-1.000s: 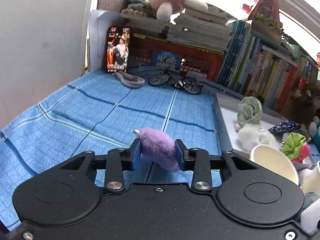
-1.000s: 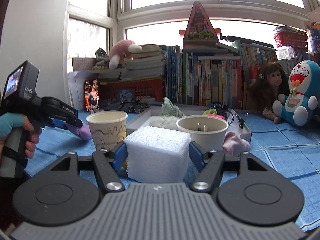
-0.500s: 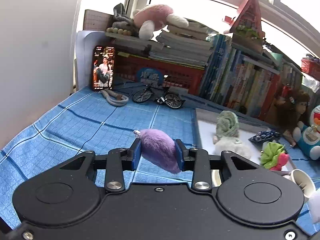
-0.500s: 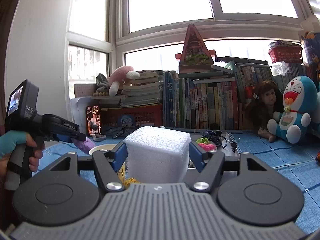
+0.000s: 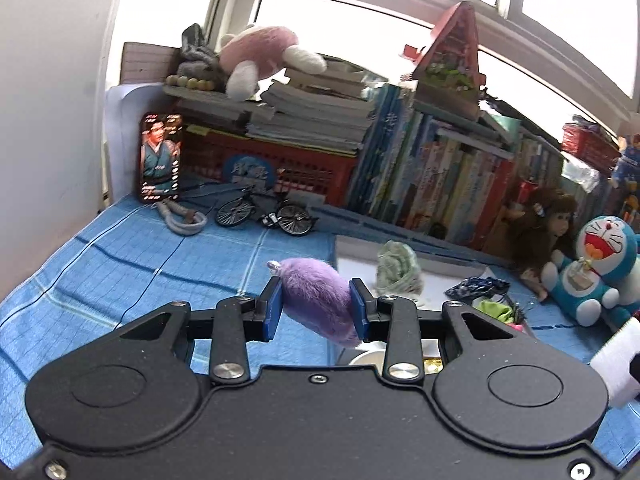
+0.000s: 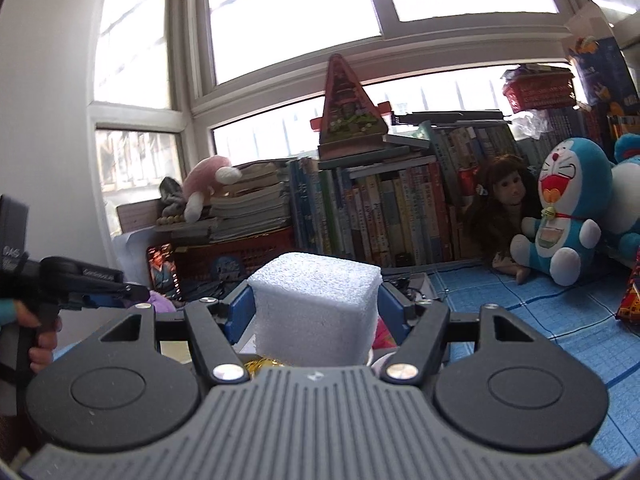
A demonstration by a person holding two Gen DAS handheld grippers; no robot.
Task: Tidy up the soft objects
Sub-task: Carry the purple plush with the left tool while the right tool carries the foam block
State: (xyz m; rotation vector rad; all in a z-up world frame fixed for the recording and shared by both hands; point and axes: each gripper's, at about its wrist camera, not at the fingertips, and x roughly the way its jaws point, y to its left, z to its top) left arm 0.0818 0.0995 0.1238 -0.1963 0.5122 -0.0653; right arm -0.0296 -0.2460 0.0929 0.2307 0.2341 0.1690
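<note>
Lots of clutter along the window here: a row of upright books (image 5: 452,176), a red crate (image 5: 280,160) with a stack of paperbacks on top, and a pink plush (image 5: 256,56) flopped over that stack. A little model bicycle (image 5: 266,210) stands on the blue checked cloth (image 5: 120,256) right in front of the crate, with a phone (image 5: 161,158) propped upright next to it showing some video. Off to the right, a brown-haired doll (image 6: 500,200) sits leaning against the books, just beside a Doraemon plush (image 6: 564,208).
</note>
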